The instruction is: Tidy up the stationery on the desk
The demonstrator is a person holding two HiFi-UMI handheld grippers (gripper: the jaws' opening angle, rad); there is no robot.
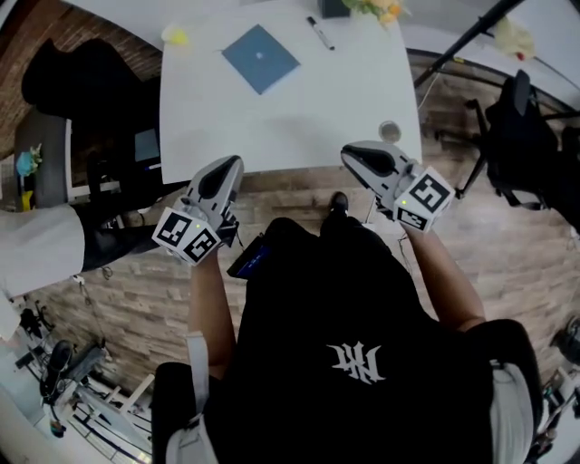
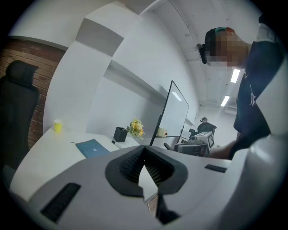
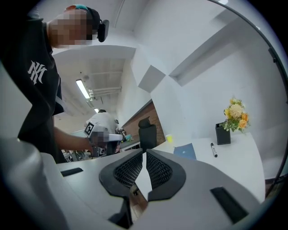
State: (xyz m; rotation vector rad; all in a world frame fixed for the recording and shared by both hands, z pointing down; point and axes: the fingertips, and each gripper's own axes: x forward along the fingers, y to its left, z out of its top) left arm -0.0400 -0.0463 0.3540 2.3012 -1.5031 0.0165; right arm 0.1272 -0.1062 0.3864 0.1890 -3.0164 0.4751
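A white desk (image 1: 299,118) stands ahead of me. On its far part lie a blue notebook (image 1: 260,57) and a black marker (image 1: 320,33). A black pen holder (image 1: 333,7) stands beside yellow flowers (image 1: 381,9), and a yellow cup (image 1: 177,36) sits at the far left corner. A small round thing (image 1: 390,131) rests near the desk's front right corner. My left gripper (image 1: 234,163) hovers at the front edge, shut and empty. My right gripper (image 1: 349,152) is level with it on the right, jaws together with nothing between them. The left gripper view shows the notebook (image 2: 92,147) and the pen holder (image 2: 120,134); the right gripper view shows the marker (image 3: 213,149).
A black office chair (image 1: 63,82) stands left of the desk, another (image 1: 521,136) at the right. A black stand (image 1: 471,36) slants past the far right corner. A whiteboard (image 2: 173,117) rises behind the desk. A person's white sleeve (image 1: 36,249) shows at the left.
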